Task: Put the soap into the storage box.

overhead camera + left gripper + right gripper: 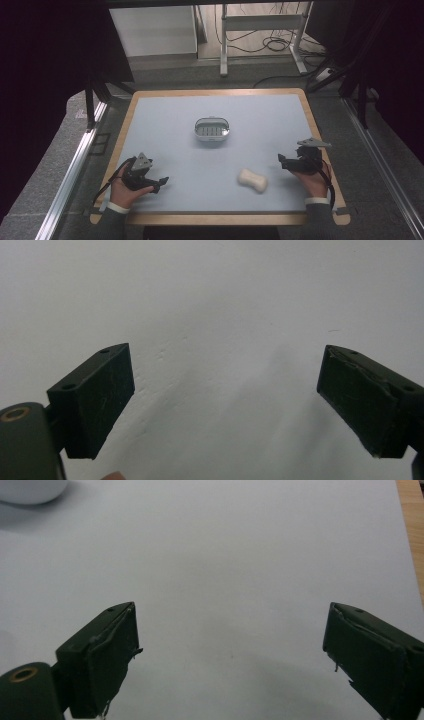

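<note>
While both tongs, left and right, gape empty, white object cut off.

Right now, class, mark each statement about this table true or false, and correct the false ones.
1. The soap bar lies inside the dish. False: it lies on the mat, apart from the dish and nearer the person.
2. The left tongs are open. True.
3. The right tongs grip the soap bar. False: they are open and hold nothing.
4. The soap bar lies nearer the right tongs than the left. True.
</note>
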Motion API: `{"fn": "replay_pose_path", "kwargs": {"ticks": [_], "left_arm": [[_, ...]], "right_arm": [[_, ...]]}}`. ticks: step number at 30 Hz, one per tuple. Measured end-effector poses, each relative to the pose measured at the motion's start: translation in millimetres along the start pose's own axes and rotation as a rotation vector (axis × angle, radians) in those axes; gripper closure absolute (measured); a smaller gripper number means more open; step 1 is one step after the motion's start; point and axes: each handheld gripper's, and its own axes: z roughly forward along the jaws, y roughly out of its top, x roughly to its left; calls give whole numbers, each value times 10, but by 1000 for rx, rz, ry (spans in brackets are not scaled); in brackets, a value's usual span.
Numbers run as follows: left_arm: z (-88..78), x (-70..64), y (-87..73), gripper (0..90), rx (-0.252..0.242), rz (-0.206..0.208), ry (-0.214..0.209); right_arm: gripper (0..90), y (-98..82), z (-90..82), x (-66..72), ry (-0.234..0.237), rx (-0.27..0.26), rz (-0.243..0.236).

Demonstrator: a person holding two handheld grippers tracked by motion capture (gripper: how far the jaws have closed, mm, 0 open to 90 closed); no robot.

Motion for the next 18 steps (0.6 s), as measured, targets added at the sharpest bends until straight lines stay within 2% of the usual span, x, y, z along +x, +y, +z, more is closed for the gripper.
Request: {"fn": "replay_pose_path", "kwargs": {"ticks": [3,9,14,18], "left_arm": [[16,2,1,87,2,2,-4],[14,-5,0,87,1,3,-6],[4,11,7,88,-6,-3,-6],[7,22,17,88,-12,-11,-8]], "right_arm": [[100,2,-10,2,19,1,-3],[103,-10,-42,20,-30,16,-55],[114,-13,-61,11,-41,14,-70],[119,-5,-78,-19,-18,4,-63]]}}
